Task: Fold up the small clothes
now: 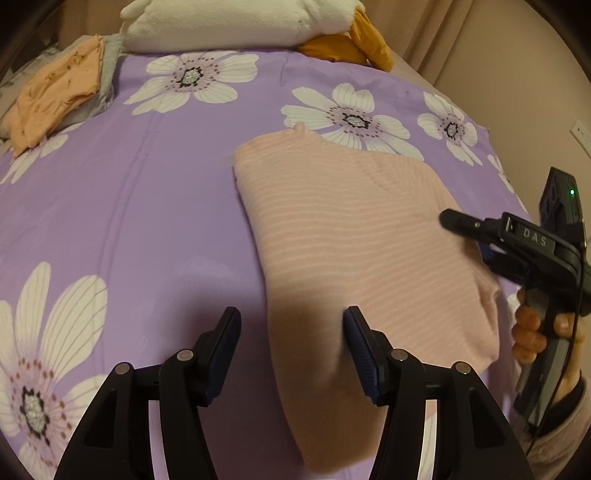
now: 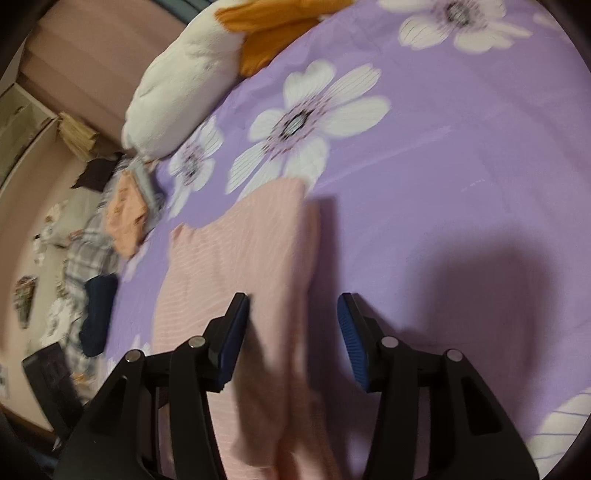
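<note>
Pink striped garment lies folded flat on the purple flowered bedspread, right of centre. Left gripper hovers over its near edge, jaws apart, nothing clamped. Right gripper likewise, jaws apart above the garment's right edge.

bedroom: flowered bedspread, pillow

The right-wrist view is smeared by motion: the clutter at nine o'clock, a checked cloth and something dark blue, cannot be made out. The pink striped garment runs off the bottom edge at six o'clock in both views. At twelve o'clock the white plush pillow is cropped. At three o'clock, the right gripper shows side-on, so its jaw gap cannot be judged there.
</note>
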{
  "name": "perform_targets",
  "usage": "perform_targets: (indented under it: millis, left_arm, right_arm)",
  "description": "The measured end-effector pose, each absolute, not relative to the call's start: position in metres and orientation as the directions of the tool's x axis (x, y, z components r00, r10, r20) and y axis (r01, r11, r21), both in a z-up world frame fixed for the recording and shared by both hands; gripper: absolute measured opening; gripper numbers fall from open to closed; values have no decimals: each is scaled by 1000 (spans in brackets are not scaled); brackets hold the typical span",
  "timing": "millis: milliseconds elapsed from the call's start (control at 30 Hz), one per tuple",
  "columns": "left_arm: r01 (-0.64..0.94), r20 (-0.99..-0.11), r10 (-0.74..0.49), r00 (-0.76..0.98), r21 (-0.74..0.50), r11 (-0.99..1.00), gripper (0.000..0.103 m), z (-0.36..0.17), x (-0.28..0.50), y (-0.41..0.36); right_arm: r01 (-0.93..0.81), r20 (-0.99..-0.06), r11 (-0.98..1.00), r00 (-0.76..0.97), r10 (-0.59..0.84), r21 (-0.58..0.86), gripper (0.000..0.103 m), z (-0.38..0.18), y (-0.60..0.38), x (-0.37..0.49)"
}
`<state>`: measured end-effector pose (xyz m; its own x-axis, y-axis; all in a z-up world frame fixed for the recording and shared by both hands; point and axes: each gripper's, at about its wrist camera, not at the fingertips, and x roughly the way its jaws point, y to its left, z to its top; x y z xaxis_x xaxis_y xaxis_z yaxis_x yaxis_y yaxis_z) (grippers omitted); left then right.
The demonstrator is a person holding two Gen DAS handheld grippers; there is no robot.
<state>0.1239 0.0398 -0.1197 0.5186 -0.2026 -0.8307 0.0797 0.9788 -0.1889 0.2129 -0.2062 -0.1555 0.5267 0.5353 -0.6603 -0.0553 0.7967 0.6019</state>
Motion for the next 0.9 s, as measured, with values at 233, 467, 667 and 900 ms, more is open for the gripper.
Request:
perform_targets:
  millis: [233,467,667,900]
  left_arm:
    - [68,-822,-149,550,-133,989,57,-106,102,37]
    - [94,-812,-172,558,-144,985,49,-103,80,25]
    - [104,-828,-172,534,-137,985,47,-114,75,15]
    - [86,-855,-165,491,-141,986,47,-129,70,12]
  right_arm:
    - [-71,-682,885,611,403,460,50,-127,-215,202]
    - [-192,-650,916,654,387,352,31,-104,-197,178]
    - [-313,-636,869,594,493,382,23,-108,-182,144]
    - [-268,-751,911,517,411,314,22,-145,-179,131]
